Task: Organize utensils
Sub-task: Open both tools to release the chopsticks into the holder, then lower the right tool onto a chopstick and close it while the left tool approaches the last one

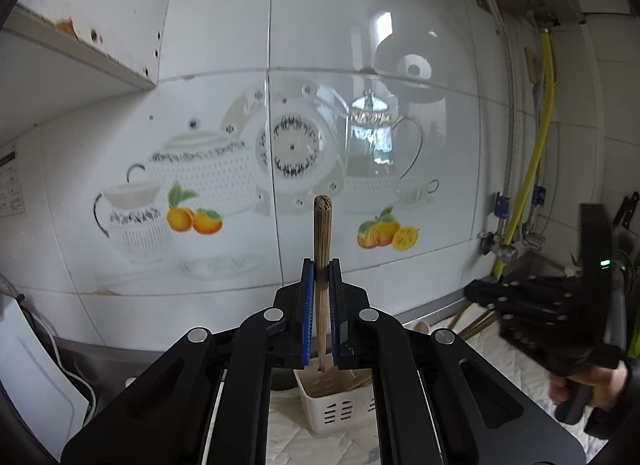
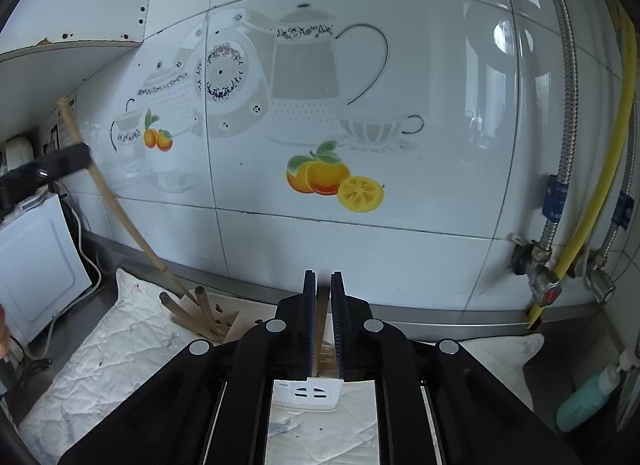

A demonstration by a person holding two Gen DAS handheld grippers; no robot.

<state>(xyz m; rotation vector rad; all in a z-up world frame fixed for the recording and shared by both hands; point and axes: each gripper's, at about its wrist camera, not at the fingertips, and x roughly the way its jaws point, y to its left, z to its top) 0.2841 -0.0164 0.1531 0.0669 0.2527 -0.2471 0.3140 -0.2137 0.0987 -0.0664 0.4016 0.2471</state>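
My left gripper (image 1: 321, 269) is shut on a bundle of wooden chopsticks (image 1: 322, 225) held upright, with the lower tips just above a white slotted utensil holder (image 1: 336, 405) on the cloth. In the right wrist view the same chopsticks (image 2: 100, 185) slant down toward a wooden holder (image 2: 212, 321) that has other wooden handles in it. My right gripper (image 2: 322, 285) is nearly closed, with a wooden piece (image 2: 320, 329) seen between its pads, over a white slotted holder (image 2: 306, 393). The right gripper also shows in the left wrist view (image 1: 492, 297), off to the right.
A white quilted cloth (image 2: 120, 349) covers the counter. A tiled wall with teapot and orange pictures (image 2: 320, 173) is close behind. A white appliance (image 2: 36, 265) with cords stands left. Pipes, valves and a yellow hose (image 2: 580, 205) run at right, with a teal bottle (image 2: 588, 397) below.
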